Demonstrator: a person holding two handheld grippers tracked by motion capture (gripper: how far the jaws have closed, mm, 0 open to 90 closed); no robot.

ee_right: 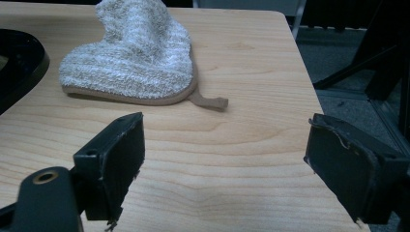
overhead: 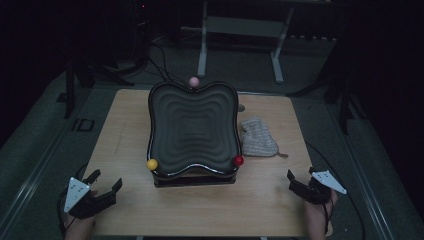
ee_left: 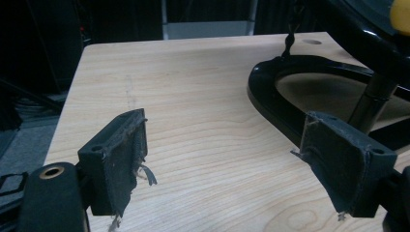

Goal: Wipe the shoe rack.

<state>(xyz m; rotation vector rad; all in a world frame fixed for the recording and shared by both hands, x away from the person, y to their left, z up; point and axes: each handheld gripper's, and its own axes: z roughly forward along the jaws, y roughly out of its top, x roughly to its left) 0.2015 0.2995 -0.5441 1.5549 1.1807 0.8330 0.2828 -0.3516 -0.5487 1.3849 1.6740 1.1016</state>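
Mitt (ee_right: 130, 63) is lying flat on the table (overhead: 125, 150), just right of the black tray (overhead: 192, 127) and ahead of the right gripper (ee_right: 225, 169); both grippers are being held released, jaws wide, nothing grasped; left gripper (overhead: 103, 187) is being kept near the tray's yellow ball (overhead: 152, 164); judged risk: soft knit being bunched or pushed away if pinched shallowly; tray being bumped.

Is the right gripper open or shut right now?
Open. In the right gripper view, the right gripper has its jaws spread wide with bare table between them; the knit mitt lies ahead, untouched.
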